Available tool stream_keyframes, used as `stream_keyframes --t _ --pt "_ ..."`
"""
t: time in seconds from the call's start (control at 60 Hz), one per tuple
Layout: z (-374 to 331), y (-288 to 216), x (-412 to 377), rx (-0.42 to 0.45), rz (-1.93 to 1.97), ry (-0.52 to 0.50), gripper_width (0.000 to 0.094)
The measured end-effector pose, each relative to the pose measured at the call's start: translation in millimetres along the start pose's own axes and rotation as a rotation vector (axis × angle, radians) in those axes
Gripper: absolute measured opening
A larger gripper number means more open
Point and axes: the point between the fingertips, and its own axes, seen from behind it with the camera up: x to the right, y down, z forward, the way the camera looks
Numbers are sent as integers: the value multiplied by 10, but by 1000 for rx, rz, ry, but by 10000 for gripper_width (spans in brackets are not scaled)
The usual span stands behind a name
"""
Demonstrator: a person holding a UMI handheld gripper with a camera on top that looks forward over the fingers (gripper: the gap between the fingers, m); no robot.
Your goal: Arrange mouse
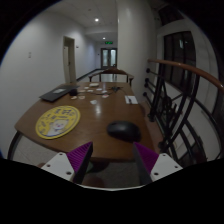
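Note:
A dark computer mouse (122,129) lies on the brown wooden table (95,112), near its front right side. My gripper (112,157) is open, with its purple pads (76,158) spread wide at either side. The mouse lies just ahead of the fingers, a little nearer the right finger (150,158). Nothing is held between the fingers.
A round yellow mat (58,122) lies on the table's left part. A dark flat keyboard-like thing (57,94) and small items (95,88) lie farther back. A chair (110,75) stands at the far end. A stair railing (180,95) runs along the right.

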Motion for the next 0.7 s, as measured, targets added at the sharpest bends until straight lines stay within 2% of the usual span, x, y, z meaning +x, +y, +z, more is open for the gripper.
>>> stream_keyframes --t 0.067,0.15,0.2,0.317,0.45,0.533,0.55,0.583,0.617,0.7 --pt "198 -3 174 4 -17 23 809" --pt "429 72 350 -30 -36 -3 817" --pt "561 -33 374 7 -29 -28 799" --pt "795 -145 608 14 -5 -29 809" --pt "1071 -314 667 2 -13 -37 775" --pt "1254 -421 658 -10 -20 -36 698" --pt "1281 -434 657 -12 -19 -38 668" --pt "1318 -454 665 -14 -2 -33 547" --pt "1334 -460 714 -12 17 -6 500" --pt "1334 -459 723 -1 25 34 449"
